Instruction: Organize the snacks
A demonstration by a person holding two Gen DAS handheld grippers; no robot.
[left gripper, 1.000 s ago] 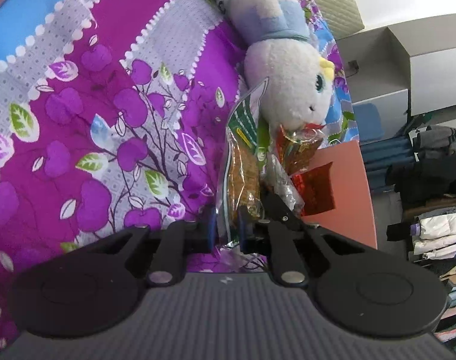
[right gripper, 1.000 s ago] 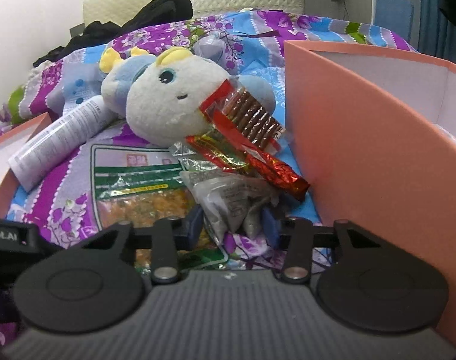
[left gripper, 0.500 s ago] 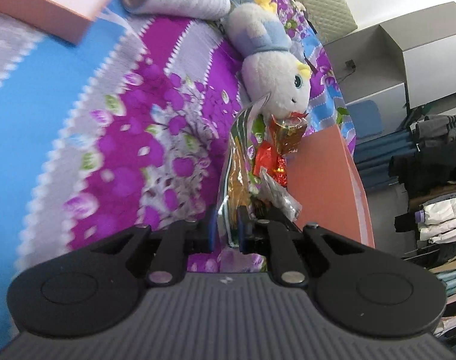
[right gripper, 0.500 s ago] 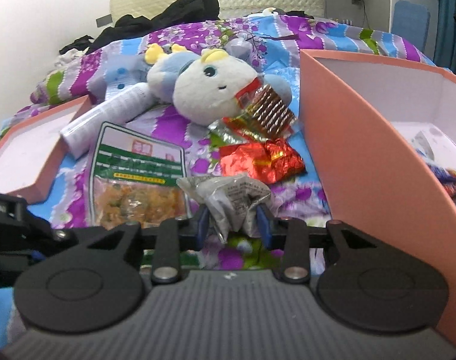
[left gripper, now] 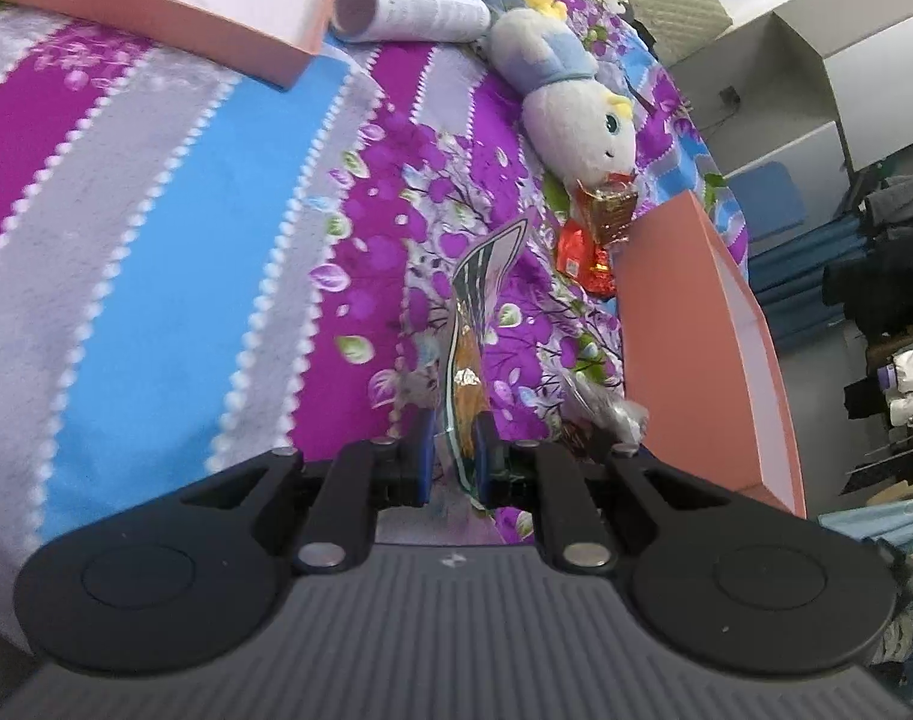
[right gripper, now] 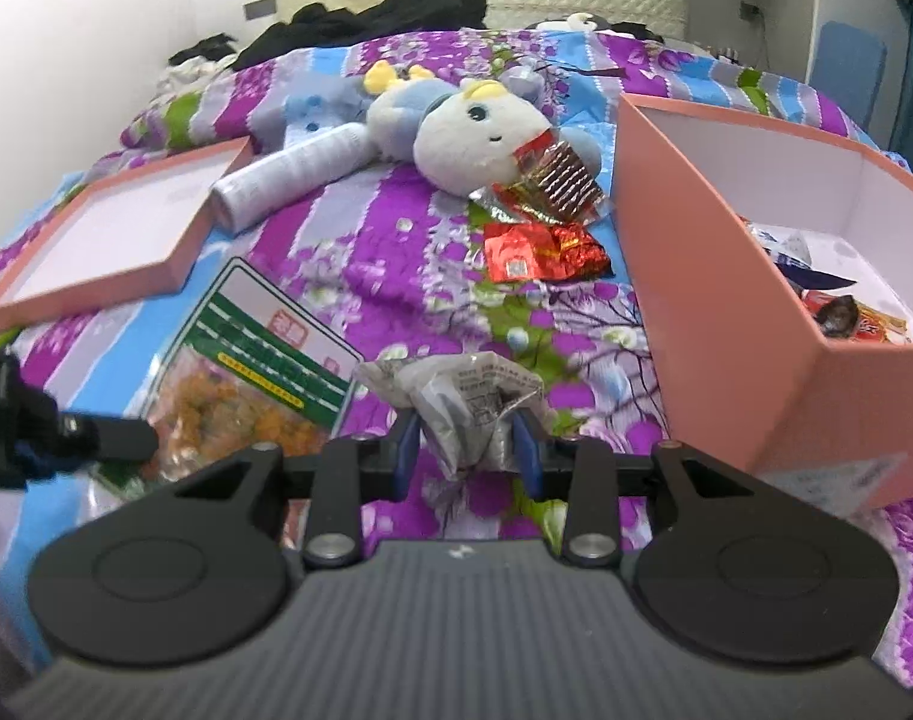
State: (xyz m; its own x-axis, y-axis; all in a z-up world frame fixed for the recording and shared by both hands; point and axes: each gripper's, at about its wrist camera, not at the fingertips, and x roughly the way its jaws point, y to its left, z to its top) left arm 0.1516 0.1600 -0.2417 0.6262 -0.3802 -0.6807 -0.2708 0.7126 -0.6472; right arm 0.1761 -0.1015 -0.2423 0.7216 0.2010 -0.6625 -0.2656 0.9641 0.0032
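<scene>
Left gripper (left gripper: 453, 459) pinched tight on the bottom edge of a flat green snack bag (right gripper: 258, 354) with orange bits inside, bag lifted edge-on above the bed cover (left gripper: 156, 252). Right gripper (right gripper: 468, 450) squeezed on a crumpled silver packet (right gripper: 462, 396), its jaws partway in and just been closing a little more. Both bags held side by side, close together, left of the pink box (right gripper: 714, 276).

Box open at the top, near the right edge of the bed, with a few wrapped snacks (right gripper: 840, 312) already lying inside. Two more snacks on the cover just beside the box's far corner: a red foil pack (right gripper: 540, 252) and a clear pack of brown sticks (right gripper: 558, 177) touching a plush toy (right gripper: 474, 138). Pink box lid (right gripper: 102, 240) and a white tube (right gripper: 294, 177) towards the left edge. Bare cover between lid and box.
</scene>
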